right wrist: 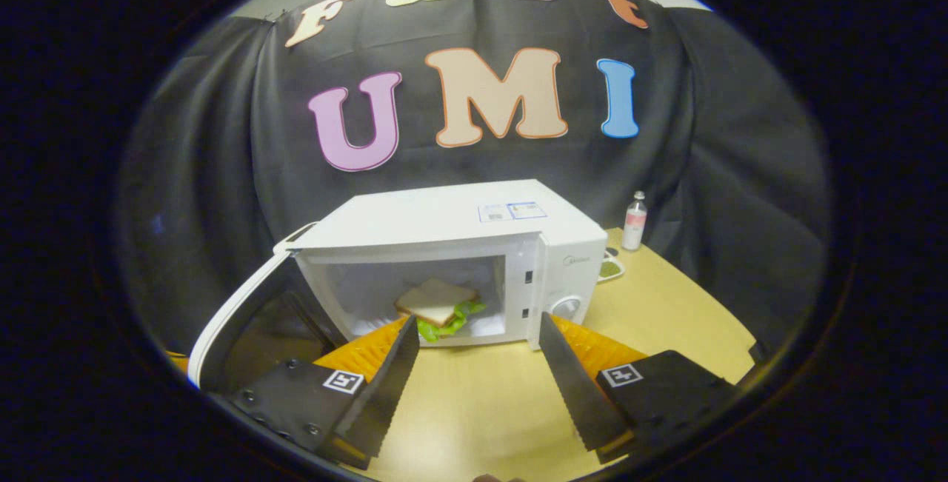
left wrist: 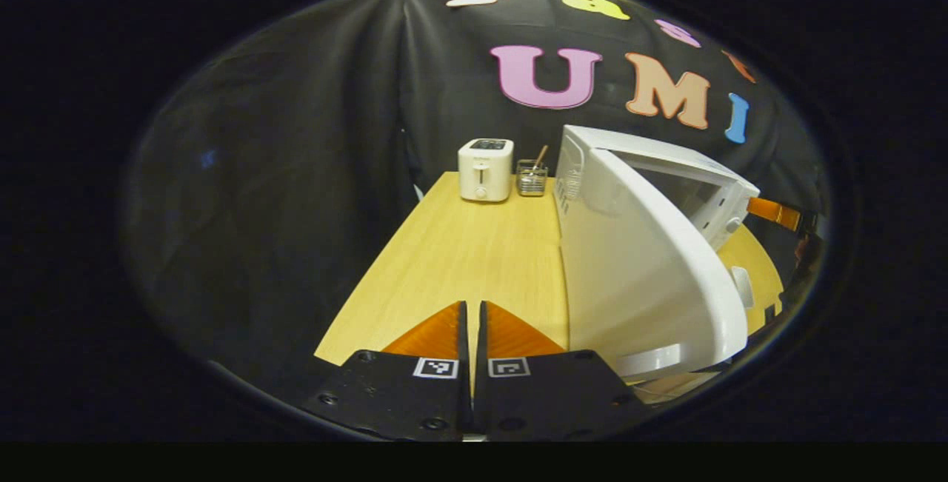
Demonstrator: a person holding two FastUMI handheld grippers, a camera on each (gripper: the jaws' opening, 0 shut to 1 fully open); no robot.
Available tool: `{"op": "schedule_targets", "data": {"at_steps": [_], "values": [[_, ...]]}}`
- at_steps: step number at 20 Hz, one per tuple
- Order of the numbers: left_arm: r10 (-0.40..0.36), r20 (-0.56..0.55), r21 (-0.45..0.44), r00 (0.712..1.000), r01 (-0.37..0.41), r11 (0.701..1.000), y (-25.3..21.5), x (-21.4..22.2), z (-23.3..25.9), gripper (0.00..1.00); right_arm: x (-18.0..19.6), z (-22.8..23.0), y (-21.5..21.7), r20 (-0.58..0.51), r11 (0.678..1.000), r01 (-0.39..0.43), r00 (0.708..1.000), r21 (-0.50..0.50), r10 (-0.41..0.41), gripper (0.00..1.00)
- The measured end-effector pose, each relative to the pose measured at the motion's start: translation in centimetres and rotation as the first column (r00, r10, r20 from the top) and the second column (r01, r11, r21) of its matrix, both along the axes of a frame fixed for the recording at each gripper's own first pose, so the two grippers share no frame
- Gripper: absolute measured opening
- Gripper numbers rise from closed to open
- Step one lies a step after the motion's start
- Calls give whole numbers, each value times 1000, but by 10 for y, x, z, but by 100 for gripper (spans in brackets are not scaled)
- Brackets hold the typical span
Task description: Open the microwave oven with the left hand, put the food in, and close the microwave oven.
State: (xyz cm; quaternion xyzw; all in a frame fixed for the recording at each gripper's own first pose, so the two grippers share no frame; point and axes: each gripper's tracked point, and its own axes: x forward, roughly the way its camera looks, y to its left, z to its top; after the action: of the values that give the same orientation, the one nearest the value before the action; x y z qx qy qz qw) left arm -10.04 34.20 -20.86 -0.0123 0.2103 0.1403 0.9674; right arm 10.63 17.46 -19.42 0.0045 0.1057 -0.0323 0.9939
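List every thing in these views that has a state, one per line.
microwave door: swung open to the left
sandwich: inside the microwave cavity, released
left gripper: shut, holding nothing
right gripper: open, empty, in front of the cavity
bottle: upright, cap on
toaster: upright at the table's far end

Left tongs (left wrist: 472,319): two black flat mounts at the bottom of the left gripper view, each with dark screw heads and a small square black-and-white marker near its inner edge; ribbed wedge-shaped fingers (left wrist: 437,334) taper forward from the mounts. Right tongs (right wrist: 474,352): same black mounts with screws and one square marker each; fingers (right wrist: 389,386) are long blades with saw-toothed inner edges, backed by ribbed wedge pieces.
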Motion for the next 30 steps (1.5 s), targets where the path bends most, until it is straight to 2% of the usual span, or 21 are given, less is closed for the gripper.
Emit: {"op": "schedule_targets", "data": {"at_steps": [1,2,11,16,17,18,28,29,30], "values": [[-20,2,0,1000,20,1000,-7,1,0,0,-8,4,-4,2,1000,6,1000,0,-6,100],[-40,3,4,999,40,999,-14,3,1,2,-15,7,-8,3,1000,14,1000,4,-14,92],[-184,-8,55,983,184,981,-67,21,8,1,-46,21,-50,35,993,98,994,64,-100,92],[-230,-21,97,973,231,968,-93,37,15,1,-48,31,-75,51,991,117,991,71,-121,92],[-240,-22,95,970,241,966,-102,41,16,1,-48,34,-81,51,990,119,991,72,-122,100],[-250,-22,92,968,250,964,-111,45,16,1,-46,35,-88,50,990,120,991,74,-124,92],[-290,-38,54,956,291,955,-200,87,17,0,-52,45,-154,28,991,108,993,76,-111,92],[-295,-35,57,955,297,953,-208,91,19,0,-52,45,-159,24,991,106,994,82,-108,100],[-299,-33,62,954,300,952,-215,96,21,0,-53,42,-164,20,990,104,994,91,-106,92]]}}
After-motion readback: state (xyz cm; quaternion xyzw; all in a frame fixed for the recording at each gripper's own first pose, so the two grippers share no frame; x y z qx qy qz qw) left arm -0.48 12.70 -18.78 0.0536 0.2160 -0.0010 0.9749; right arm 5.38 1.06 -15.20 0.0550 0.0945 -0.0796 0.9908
